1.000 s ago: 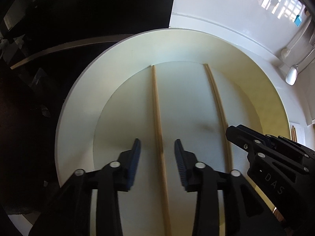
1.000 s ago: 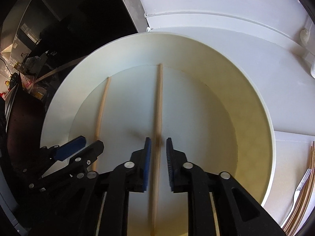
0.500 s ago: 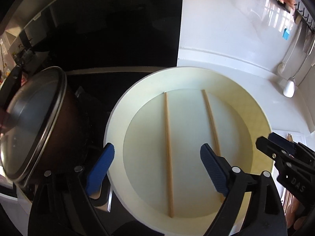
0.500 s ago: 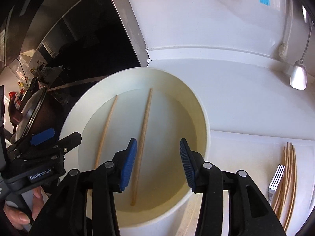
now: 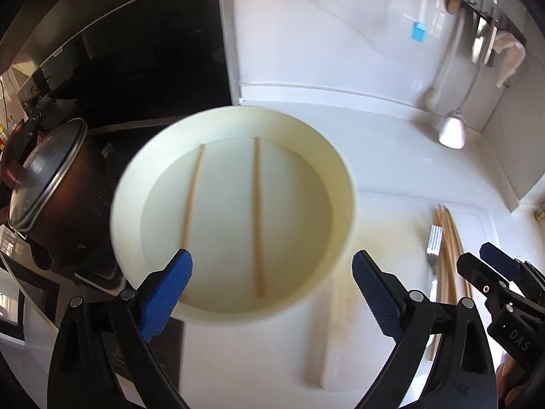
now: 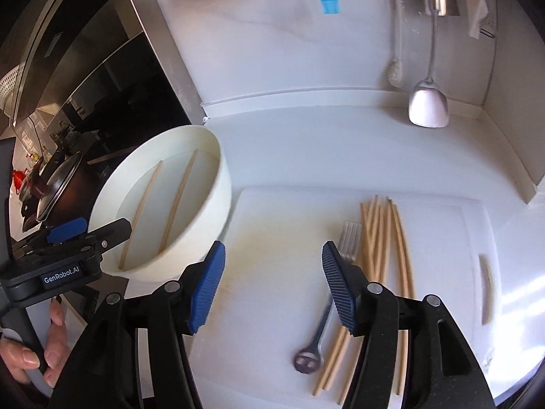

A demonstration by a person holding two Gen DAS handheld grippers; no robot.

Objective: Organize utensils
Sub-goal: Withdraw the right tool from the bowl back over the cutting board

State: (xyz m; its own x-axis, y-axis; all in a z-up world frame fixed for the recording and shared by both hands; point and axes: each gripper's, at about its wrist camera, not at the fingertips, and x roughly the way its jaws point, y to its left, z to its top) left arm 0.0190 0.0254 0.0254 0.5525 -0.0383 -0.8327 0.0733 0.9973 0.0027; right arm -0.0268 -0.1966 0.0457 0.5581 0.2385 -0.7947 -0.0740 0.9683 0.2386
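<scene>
Both the left gripper (image 5: pixel 272 284) and right gripper (image 6: pixel 272 283) hang wide-jawed and empty. Two chopsticks (image 6: pixel 177 197) lie in the bowl (image 6: pixel 223 184); more chopsticks (image 6: pixel 381 238) crowd the fork (image 6: pixel 351 235) on the board (image 6: pixel 442 225), so a grab there may catch several.

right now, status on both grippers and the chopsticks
Left gripper open, empty. Right gripper open, empty. Two chopsticks flat in white bowl; bundle of chopsticks and fork on cutting board. Nothing blocking.
</scene>
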